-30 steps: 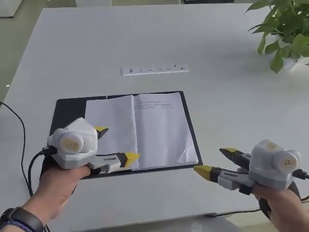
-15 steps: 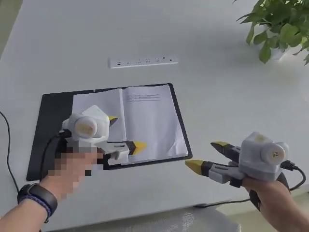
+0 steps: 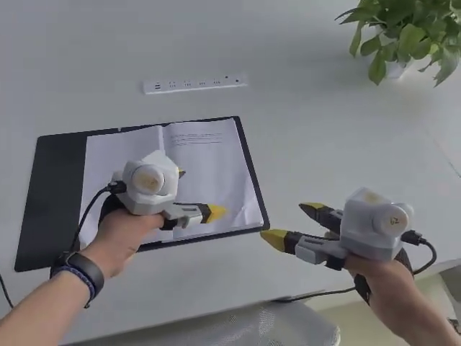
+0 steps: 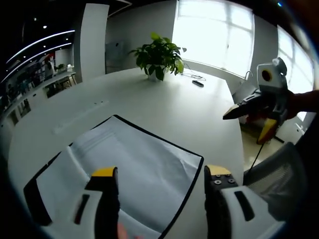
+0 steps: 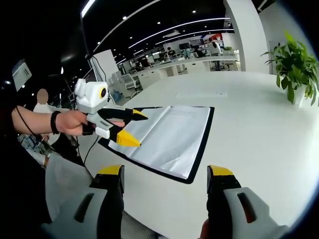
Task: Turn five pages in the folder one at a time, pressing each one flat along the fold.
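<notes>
black rectangular folder (image 3: 50, 194) holds smooth white pages (image 3: 209, 169).

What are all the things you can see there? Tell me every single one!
table: one, white, under everything
folder: one, black, lying open on the table
pages: two showing, white, spread inside the folder
power strip: one, white, on the table beyond the folder
plant: one, green, far right of the table
chair: one, grey mesh, at the near table edge
cables: two, black, one from each gripper
wristband: one, dark, on the left wrist
left gripper: one, white with yellow tips, open, above the pages
right gripper: one, same colours, open, right of the folder
hands: two, one holding each gripper
</notes>
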